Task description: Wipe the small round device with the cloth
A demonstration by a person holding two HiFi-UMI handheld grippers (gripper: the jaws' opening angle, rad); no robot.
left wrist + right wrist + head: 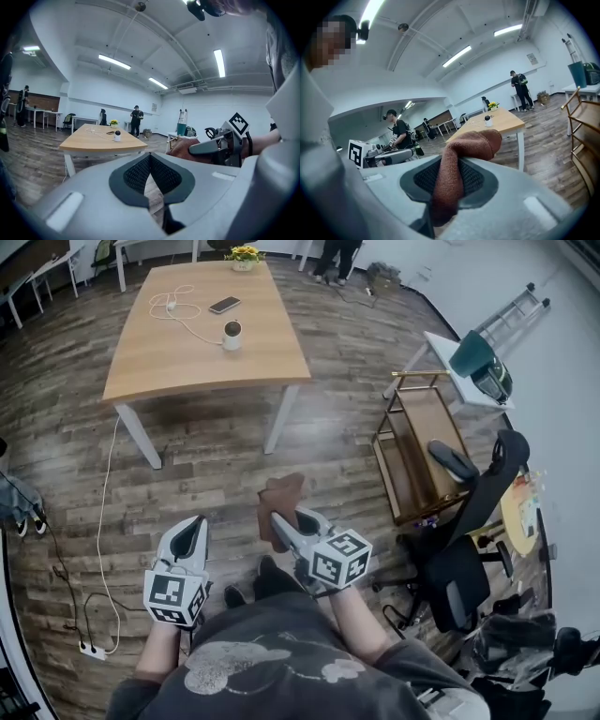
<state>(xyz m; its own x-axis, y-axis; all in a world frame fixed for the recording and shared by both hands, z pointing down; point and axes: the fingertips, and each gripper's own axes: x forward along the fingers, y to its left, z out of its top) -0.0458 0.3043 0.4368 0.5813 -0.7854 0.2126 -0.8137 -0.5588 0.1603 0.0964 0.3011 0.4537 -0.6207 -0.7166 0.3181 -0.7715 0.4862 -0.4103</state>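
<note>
The small round white device (232, 334) stands on a wooden table (202, 357) well ahead of me, out of reach of both grippers. It also shows as a small shape in the left gripper view (117, 135) and the right gripper view (488, 120). My right gripper (284, 521) is shut on a brown cloth (280, 500), which bulges out past the jaws (461, 154). My left gripper (191, 538) is held beside it over the floor, shut with nothing in it (150, 161).
A phone (224, 305), a white cable (178, 310) and a flower pot (245, 256) share the table. To the right stand a gold shelf cart (412, 442) and a black office chair (464, 563). A power strip (92, 650) lies on the floor at left. People (336, 257) stand far off.
</note>
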